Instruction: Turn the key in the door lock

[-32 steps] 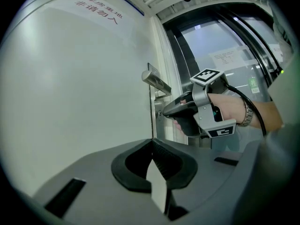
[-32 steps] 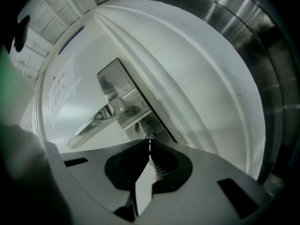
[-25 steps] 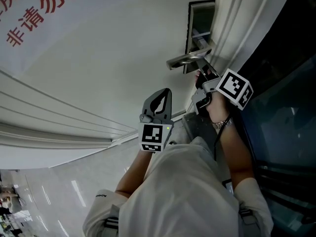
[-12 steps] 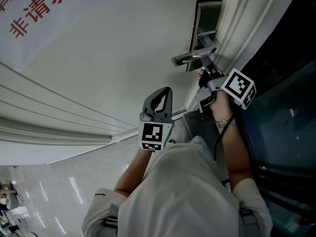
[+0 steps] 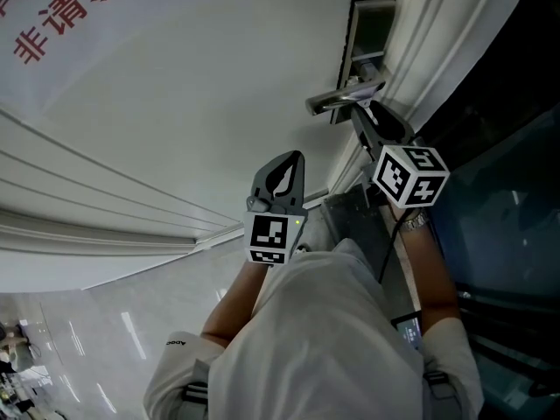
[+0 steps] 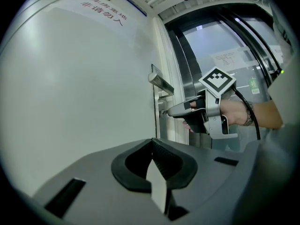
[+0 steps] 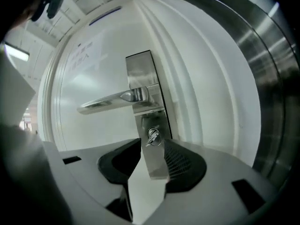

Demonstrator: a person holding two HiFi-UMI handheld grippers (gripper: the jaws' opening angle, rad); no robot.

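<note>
Grey fingers (image 7: 180, 161) on the right gripper (image 7: 153, 146) stand apart, and they have just been opening: the pads are off the key (image 7: 152, 136), grip released, nothing pinched. That key sits right in the gap at the fingertips, small and silvery, its head tilted, stuck in the lock (image 7: 158, 131), a round cylinder dead ahead of the tips. Around it the steel plate (image 7: 140, 71) runs up past the fingers and down between them. Just above the tips the handle (image 7: 110, 101) lies level, reaching off to the left. Behind all of it is the white door (image 7: 93, 60). To the right of the fingers come the white frame (image 7: 197, 93) mouldings, then a band of brushed metal. From the head view the right gripper (image 5: 360, 116) noses up under the handle, with its cube (image 5: 409, 175) close behind the fingers. Over to the left gripper (image 6: 151, 143): fingers closed tip to tip, nothing between them, pointing level at bare door, well apart from the lock. Its own view has the right gripper ahead and to the right of its tips, nose at the plate below the handle. In the head view the left gripper hangs left of the right one, and red lettering (image 5: 52, 16) shows far up the door beyond both.
</note>
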